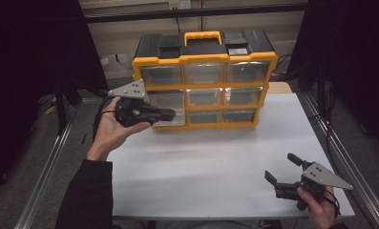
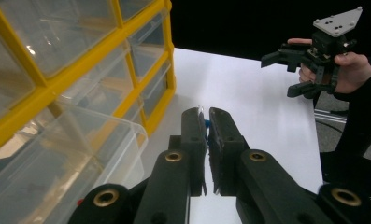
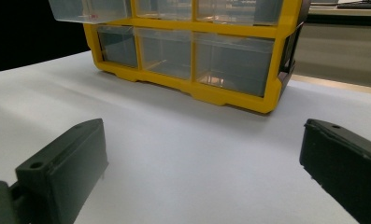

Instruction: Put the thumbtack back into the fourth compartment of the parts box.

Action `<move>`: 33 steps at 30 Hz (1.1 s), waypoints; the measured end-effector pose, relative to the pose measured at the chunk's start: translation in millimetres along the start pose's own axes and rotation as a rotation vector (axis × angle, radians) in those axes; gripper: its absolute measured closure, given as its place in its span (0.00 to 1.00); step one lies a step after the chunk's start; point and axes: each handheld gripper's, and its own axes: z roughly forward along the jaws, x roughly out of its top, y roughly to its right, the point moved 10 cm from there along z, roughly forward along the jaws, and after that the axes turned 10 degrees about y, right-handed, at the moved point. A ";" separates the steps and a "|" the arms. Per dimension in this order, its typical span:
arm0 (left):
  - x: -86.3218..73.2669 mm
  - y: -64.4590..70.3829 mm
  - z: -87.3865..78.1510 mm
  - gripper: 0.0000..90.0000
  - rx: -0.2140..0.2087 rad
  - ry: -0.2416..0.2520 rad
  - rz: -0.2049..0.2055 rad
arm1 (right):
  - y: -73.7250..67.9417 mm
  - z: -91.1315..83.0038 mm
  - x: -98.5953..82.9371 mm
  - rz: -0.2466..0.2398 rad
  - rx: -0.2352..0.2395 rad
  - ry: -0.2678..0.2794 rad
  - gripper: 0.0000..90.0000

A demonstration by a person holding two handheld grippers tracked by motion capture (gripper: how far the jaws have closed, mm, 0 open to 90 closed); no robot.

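A yellow-and-black drawer organizer (image 1: 206, 59) with clear drawers stands at the back of the white table (image 1: 201, 167). One clear drawer (image 2: 94, 140) on its left side is pulled out. My left gripper (image 1: 172, 114) hovers at that drawer's front. In the left gripper view the left gripper (image 2: 206, 114) is shut on a small blue thing (image 2: 206, 124), with a thin clear sliver beside it. My right gripper (image 1: 280, 167) is held near the table's front right corner, open and empty. In its own view the right gripper (image 3: 204, 128) faces the organizer (image 3: 192, 91).
The pulled-out drawer (image 3: 87, 9) sticks out over the table at the organizer's left. Metal rails run along both table sides, one of them at the right (image 1: 340, 152). Dark curtains close in left and right. The far-off right gripper (image 2: 279, 74) shows in the left gripper view.
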 end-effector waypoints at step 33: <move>-2.7 -68.4 -13.2 0.95 0.122 -0.175 -0.013 | 0.2 0.0 0.2 0.000 0.001 0.004 0.01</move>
